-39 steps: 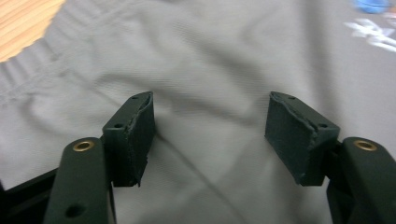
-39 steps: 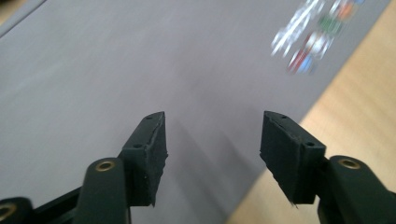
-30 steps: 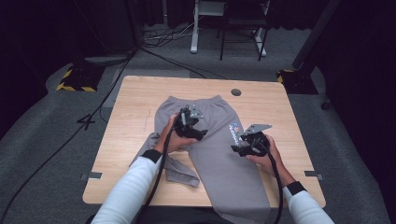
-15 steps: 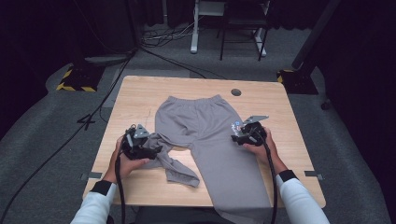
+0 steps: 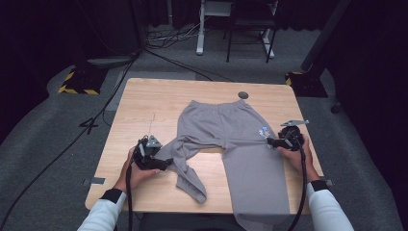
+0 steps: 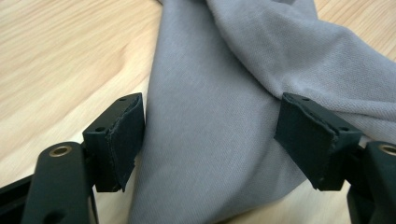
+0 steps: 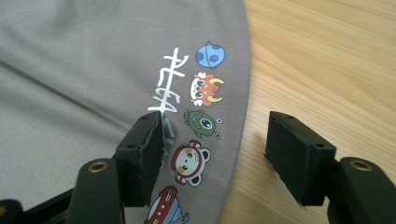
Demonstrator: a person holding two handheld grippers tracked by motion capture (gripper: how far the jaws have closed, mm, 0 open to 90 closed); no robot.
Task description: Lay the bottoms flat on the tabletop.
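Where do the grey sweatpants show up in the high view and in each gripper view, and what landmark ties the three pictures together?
High view: grey sweatpants lie mid-table, waistband far, one leg crumpled toward the left gripper.
Left gripper view: that leg's fabric lies between the open jaws.
Right gripper view: the outer hip edge with the cartoon print, under the open right gripper.
Shared landmark: the light wooden table.

Grey trousers [image 5: 231,139] with colourful cartoon print [image 7: 198,130]
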